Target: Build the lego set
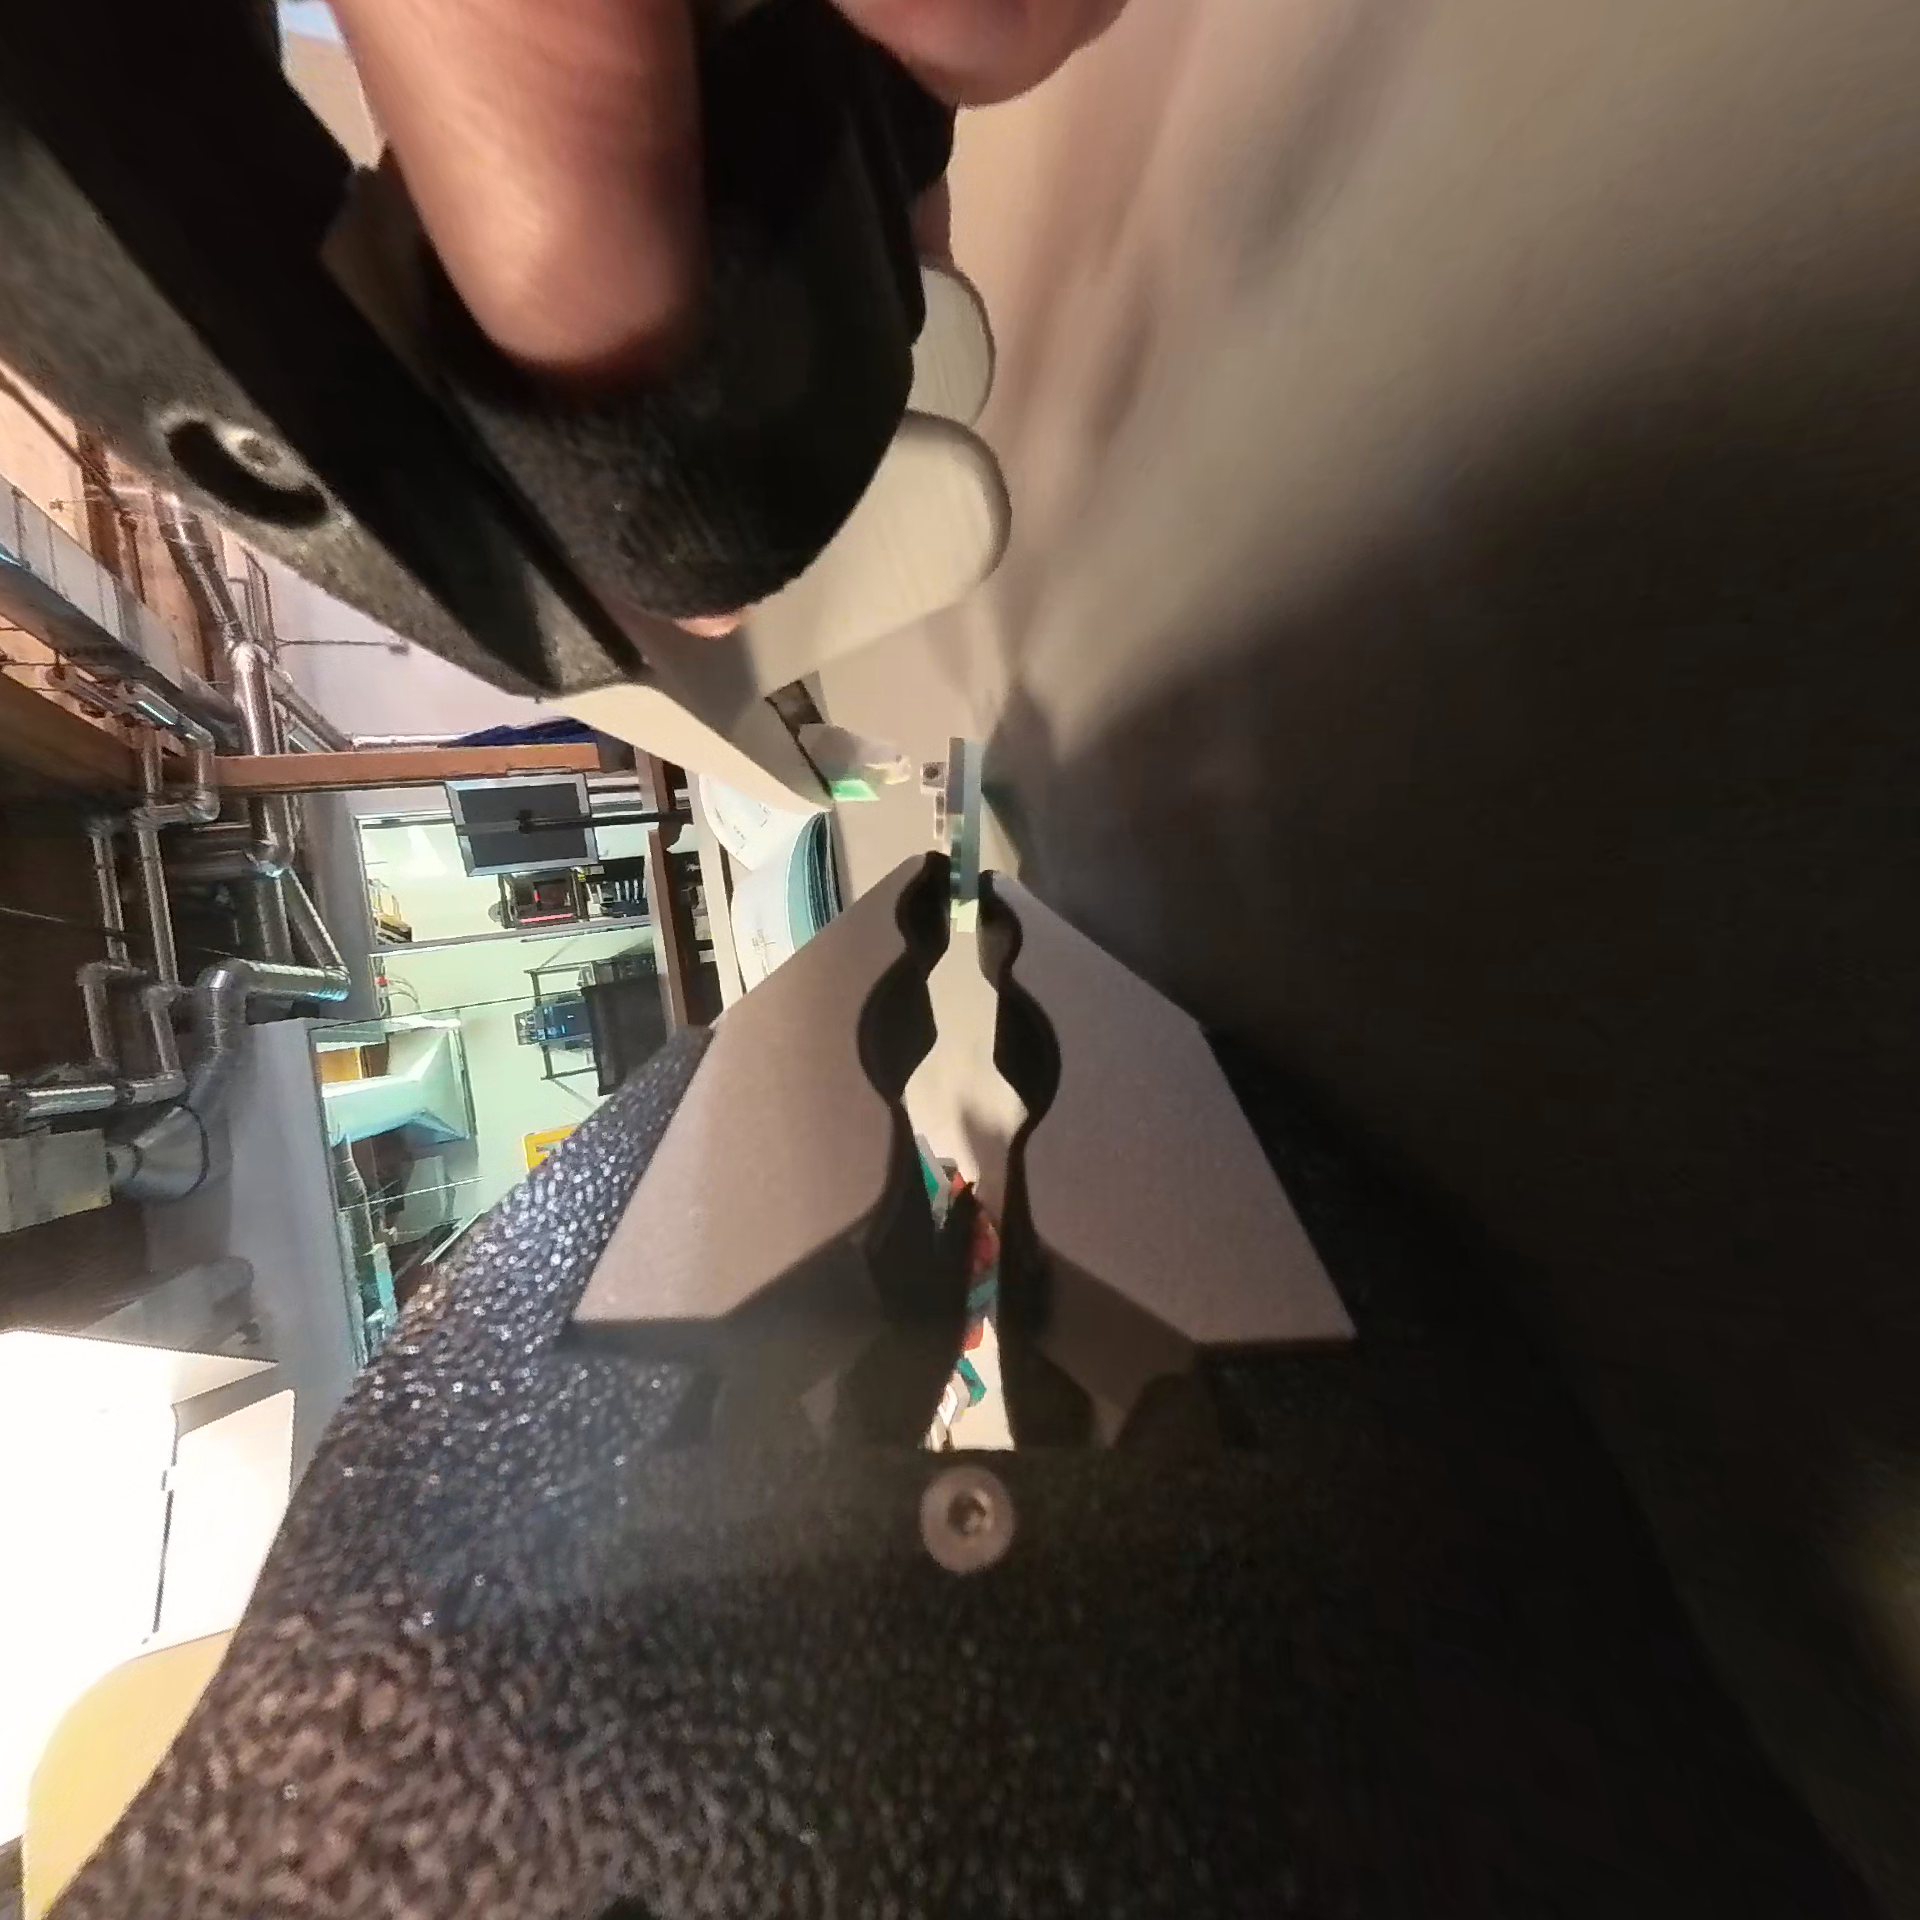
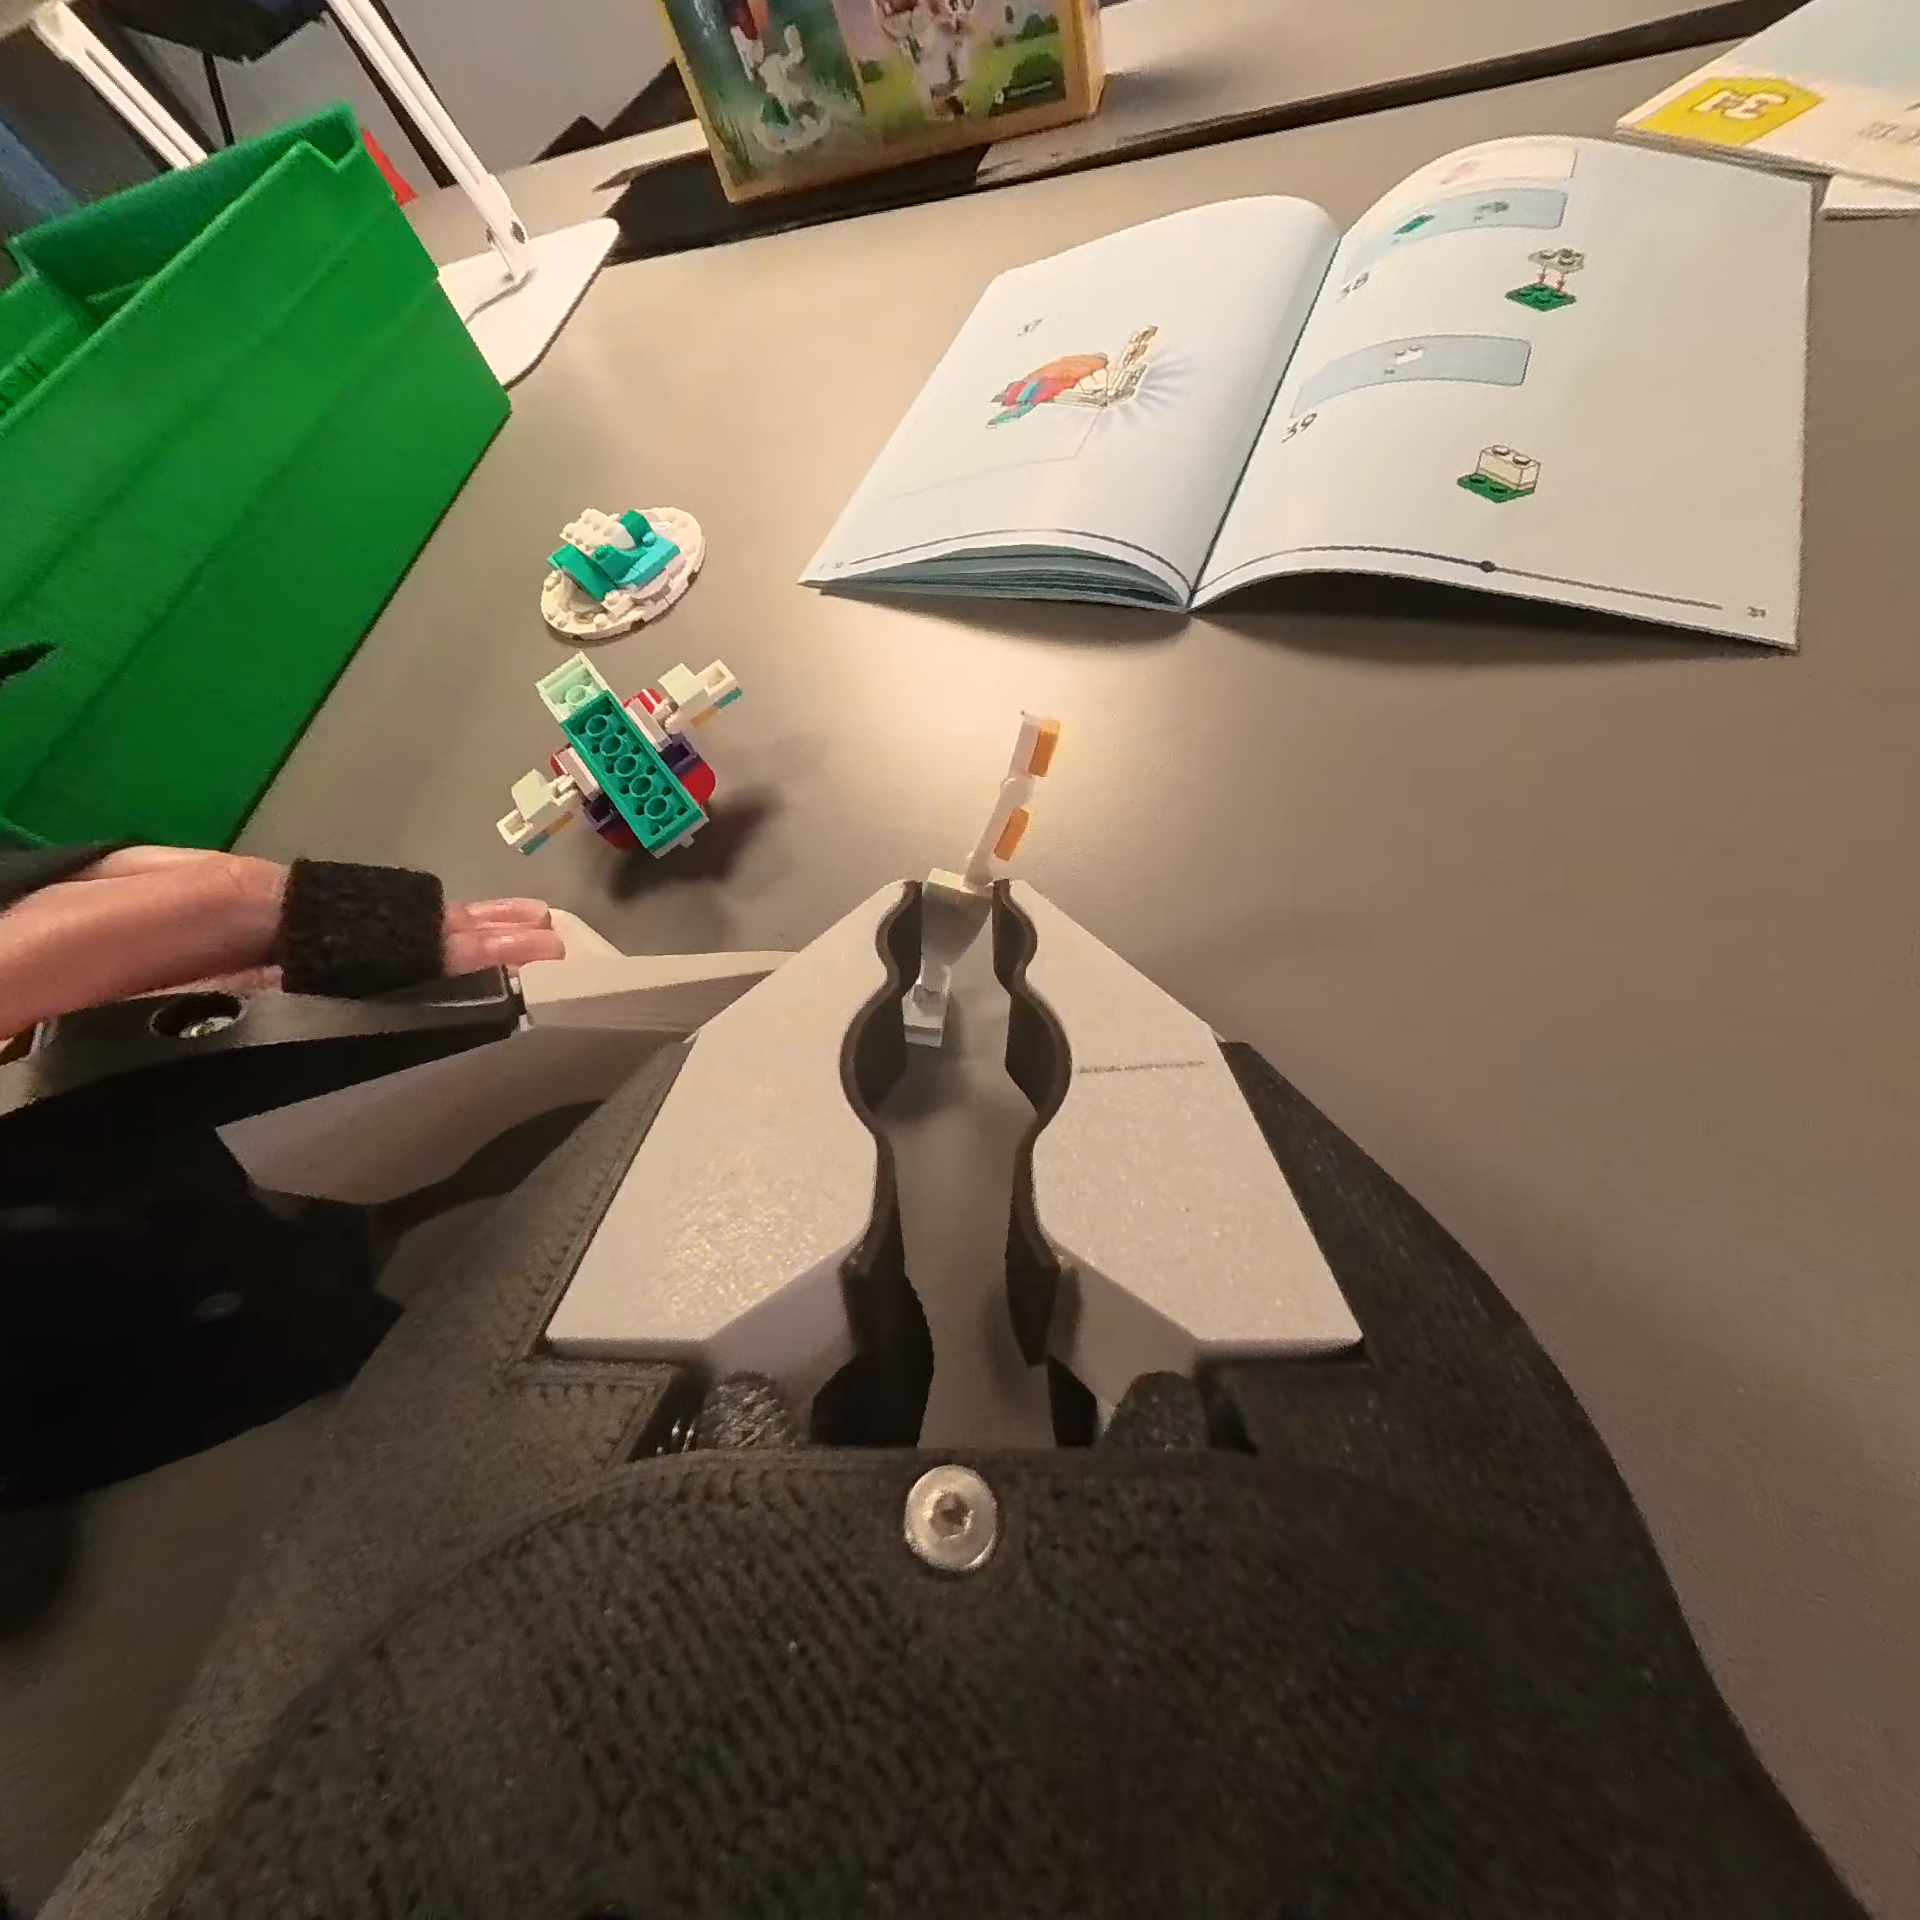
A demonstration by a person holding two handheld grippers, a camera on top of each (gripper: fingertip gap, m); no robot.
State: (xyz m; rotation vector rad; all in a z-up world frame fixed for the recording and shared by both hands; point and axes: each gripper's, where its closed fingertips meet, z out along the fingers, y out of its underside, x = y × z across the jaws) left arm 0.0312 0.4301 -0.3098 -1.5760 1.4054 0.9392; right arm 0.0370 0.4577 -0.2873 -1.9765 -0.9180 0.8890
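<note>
Lego pieces lie on the grey bench [image 2: 1455,831], all placed here by the open instruction booklet [image 2: 1320,416]. Left of the booklet stands a green bin [image 2: 208,436]; behind the booklet, a boxed set [image 2: 883,83]. Between bin and booklet sit a teal-topped lego build [image 2: 623,774] and, nearer the booklet's far edge, a round white lego base [image 2: 623,571]. In front of the booklet, the right gripper [image 2: 956,894] has its fingers pinching a thin white lego arm with orange tips [image 2: 1013,800], tilted upward. The left gripper [image 1: 961,883], seen rotated in its own view, has its fingers pressed onto a small flat green plate [image 1: 966,821].
</note>
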